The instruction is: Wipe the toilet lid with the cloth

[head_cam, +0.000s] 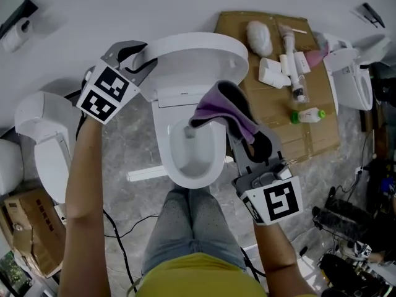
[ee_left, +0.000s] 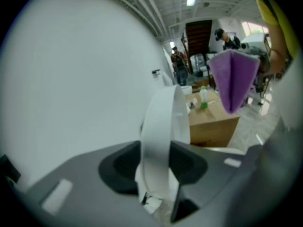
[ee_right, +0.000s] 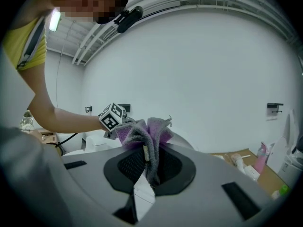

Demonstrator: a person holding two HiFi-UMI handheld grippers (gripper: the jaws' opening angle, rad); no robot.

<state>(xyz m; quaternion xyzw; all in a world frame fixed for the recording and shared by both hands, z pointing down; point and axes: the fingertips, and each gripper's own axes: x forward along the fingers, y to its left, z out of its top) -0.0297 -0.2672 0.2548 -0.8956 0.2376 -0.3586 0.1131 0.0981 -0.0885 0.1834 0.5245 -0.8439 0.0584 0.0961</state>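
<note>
My left gripper (head_cam: pixel 132 58) clamped the edge of the raised lid (head_cam: pixel 204 48) to steady it. My right gripper (ee_right: pixel 147 161) pinched the cloth (ee_right: pixel 147 132) tight above the bowl (head_cam: pixel 162 148), ready for wiping.

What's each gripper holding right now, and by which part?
Left gripper clamps the raised toilet lid by its side rim. Right gripper pinches the purple cloth by a bunched fold; the rest drapes free.
</note>
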